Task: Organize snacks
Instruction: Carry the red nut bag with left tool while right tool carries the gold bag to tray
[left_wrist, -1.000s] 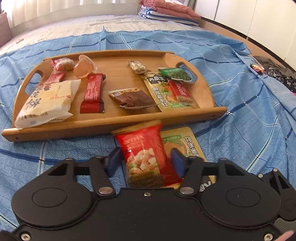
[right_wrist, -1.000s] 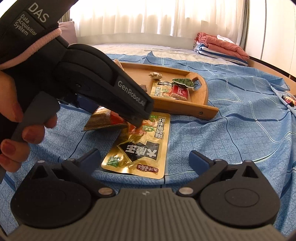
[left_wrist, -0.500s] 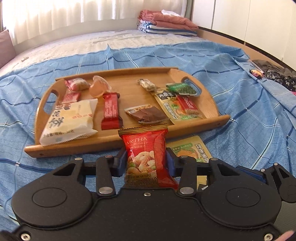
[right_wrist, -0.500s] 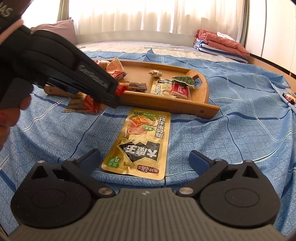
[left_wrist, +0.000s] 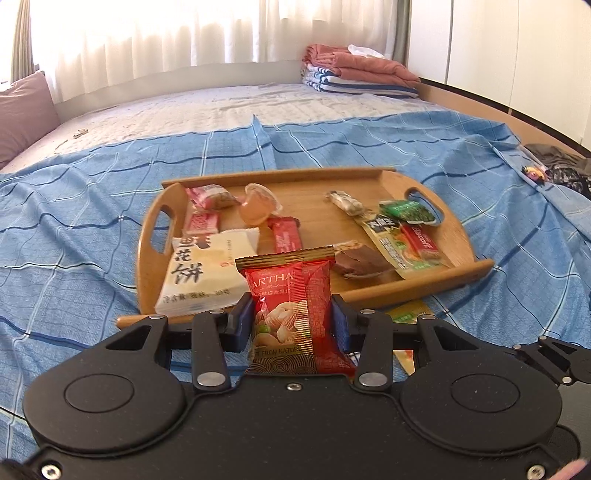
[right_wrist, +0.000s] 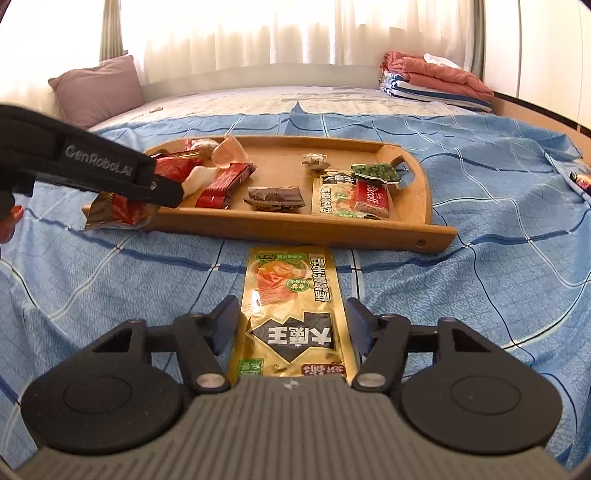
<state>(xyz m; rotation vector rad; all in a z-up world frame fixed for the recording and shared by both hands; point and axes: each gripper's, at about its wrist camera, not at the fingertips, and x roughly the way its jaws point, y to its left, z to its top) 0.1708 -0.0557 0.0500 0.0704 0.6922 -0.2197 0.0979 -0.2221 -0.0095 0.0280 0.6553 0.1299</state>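
Now that the left tongs (left_wrist: 291, 325) have lifted the red nut packet (left_wrist: 291, 306) off the bed, clamped on it, they hover at the wooden tray's (left_wrist: 476, 266) near rim (drop-off looks next). Meanwhile the right tongs (right_wrist: 291, 328) have come down astride the gold packet (right_wrist: 295, 314) on the blue bedspread (right_wrist: 480, 295), jaws apart, not yet gripping.

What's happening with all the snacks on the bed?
Someone is tidying snacks onto a wooden tray using two hand-held tools. The left tool is clamped on a red nut packet held up near the tray's front edge. The right tool sits open around a yellow snack pouch lying on the blue bedspread, not yet gripping it.
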